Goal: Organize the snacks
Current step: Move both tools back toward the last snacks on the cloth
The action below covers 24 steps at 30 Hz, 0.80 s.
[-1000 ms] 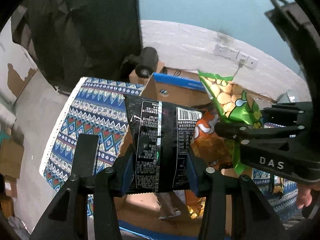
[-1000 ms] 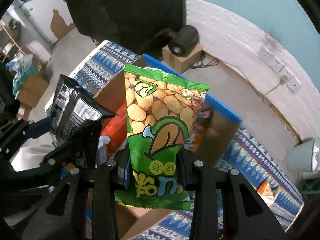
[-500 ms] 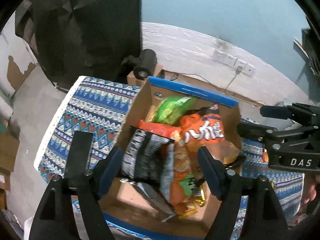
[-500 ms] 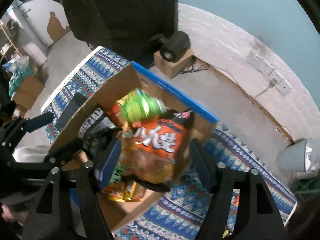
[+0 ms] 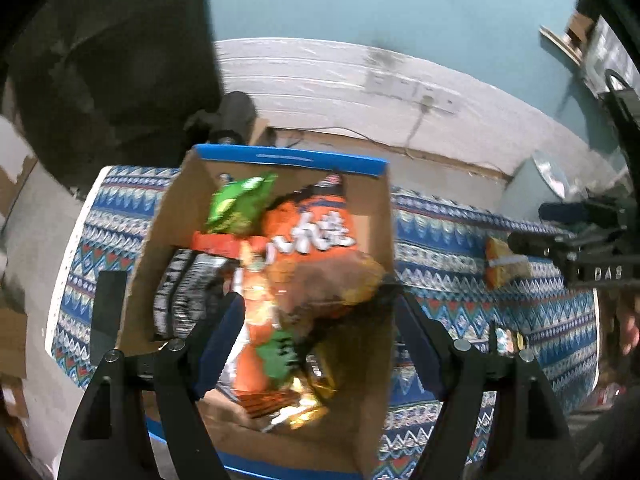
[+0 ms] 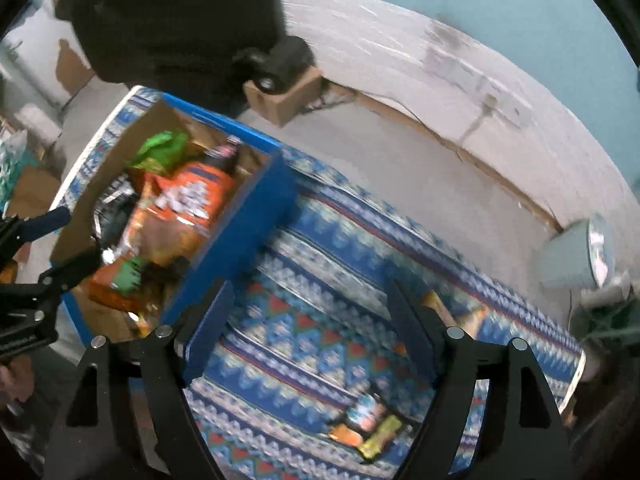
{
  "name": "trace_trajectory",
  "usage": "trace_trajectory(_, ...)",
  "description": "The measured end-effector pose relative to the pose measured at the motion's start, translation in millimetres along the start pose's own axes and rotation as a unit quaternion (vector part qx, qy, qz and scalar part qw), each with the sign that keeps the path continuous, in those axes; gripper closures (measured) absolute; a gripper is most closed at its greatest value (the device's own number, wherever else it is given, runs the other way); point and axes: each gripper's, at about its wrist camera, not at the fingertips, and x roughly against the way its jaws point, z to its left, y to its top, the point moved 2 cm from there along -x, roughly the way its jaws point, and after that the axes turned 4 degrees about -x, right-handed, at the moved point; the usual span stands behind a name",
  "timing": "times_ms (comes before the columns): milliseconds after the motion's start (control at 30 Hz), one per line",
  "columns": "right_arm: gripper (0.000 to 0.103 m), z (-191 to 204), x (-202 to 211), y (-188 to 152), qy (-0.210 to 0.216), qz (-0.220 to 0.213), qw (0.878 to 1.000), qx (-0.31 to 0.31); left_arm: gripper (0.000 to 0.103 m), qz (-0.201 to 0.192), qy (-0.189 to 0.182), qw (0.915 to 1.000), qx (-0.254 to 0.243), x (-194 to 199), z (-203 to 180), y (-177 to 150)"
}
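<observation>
Snacks fill the cardboard box (image 5: 372,216) with the blue rim – a green bag (image 5: 240,204), an orange bag (image 5: 308,228) and a black bag (image 5: 180,284) piled together on the patterned cloth (image 6: 320,340). Above the box, the left gripper (image 5: 320,340) stands wide with nothing between its fingers, its jaws having just been opening. Over bare cloth beside the box, the right gripper (image 6: 312,332) is spread and empty too, its jaws just opened wider – a few small packets (image 6: 368,424) lie loose near the cloth's edge.
</observation>
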Motion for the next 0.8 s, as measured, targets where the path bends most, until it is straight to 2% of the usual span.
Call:
trace_trajectory(300, 0.022, -76, -10, -20, -0.029, 0.014, 0.999, -0.033, 0.024, 0.015, -0.018, 0.9986, -0.049, -13, -59, 5)
trace_trajectory(533, 0.022, -120, -37, -26, -0.049, 0.034, 0.997, -0.056, 0.024, 0.025, -0.024, 0.9975, -0.062, -28, -96, 17)
trace_trajectory(800, 0.022, -162, -76, -32, -0.071, 0.067, 0.992, -0.077, 0.023, 0.044, -0.023, 0.9958, -0.077, -66, -138, 30)
